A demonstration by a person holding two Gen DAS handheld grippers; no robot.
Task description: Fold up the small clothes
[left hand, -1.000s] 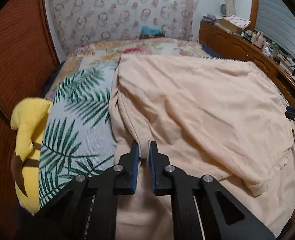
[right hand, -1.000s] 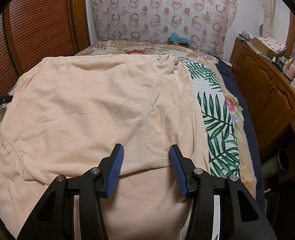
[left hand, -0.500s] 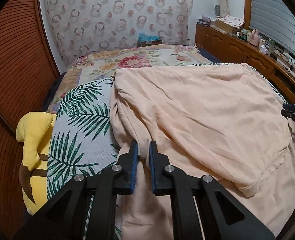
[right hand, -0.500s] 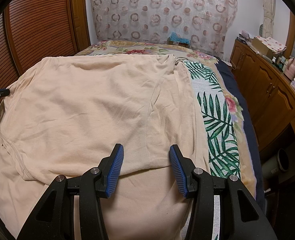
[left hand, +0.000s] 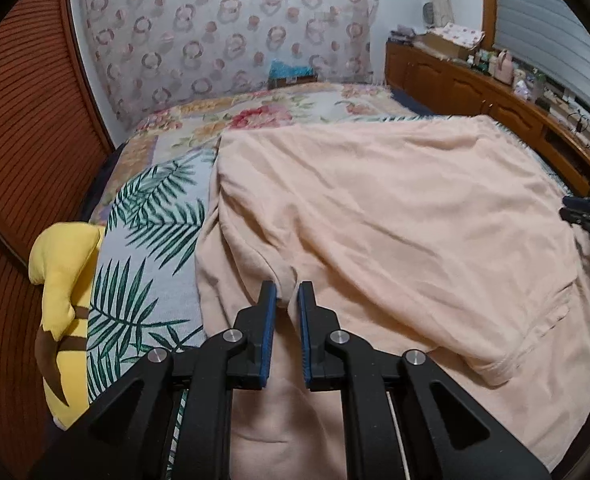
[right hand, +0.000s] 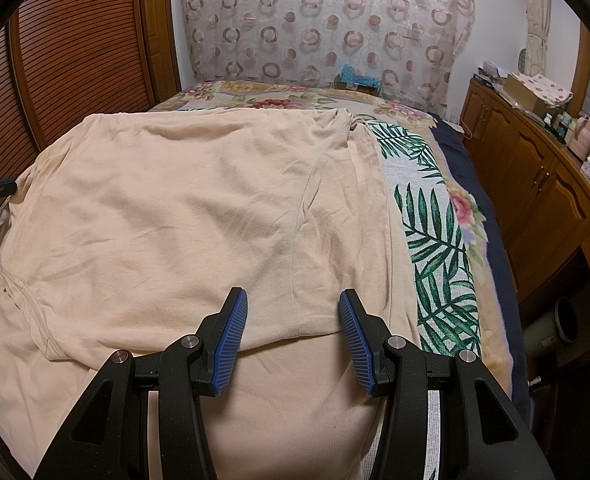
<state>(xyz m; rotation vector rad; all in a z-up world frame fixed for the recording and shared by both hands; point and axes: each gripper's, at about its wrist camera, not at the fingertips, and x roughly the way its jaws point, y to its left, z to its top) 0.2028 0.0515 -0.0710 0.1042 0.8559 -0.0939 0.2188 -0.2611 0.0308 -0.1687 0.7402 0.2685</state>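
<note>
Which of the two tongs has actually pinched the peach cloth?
The left tongs: nearly shut, gripping a fold of the peach garment. The right tongs gape open above it.

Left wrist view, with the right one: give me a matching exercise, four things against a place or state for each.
Things:
1. left tool
2. right tool
3. plush
4. cabinet

States or places:
A. along the bed's right side
B. open over the shirt
C. pinching a shirt fold
D. yellow, at the bed's left edge

Pairs: 1-C, 2-B, 3-D, 4-A
</note>
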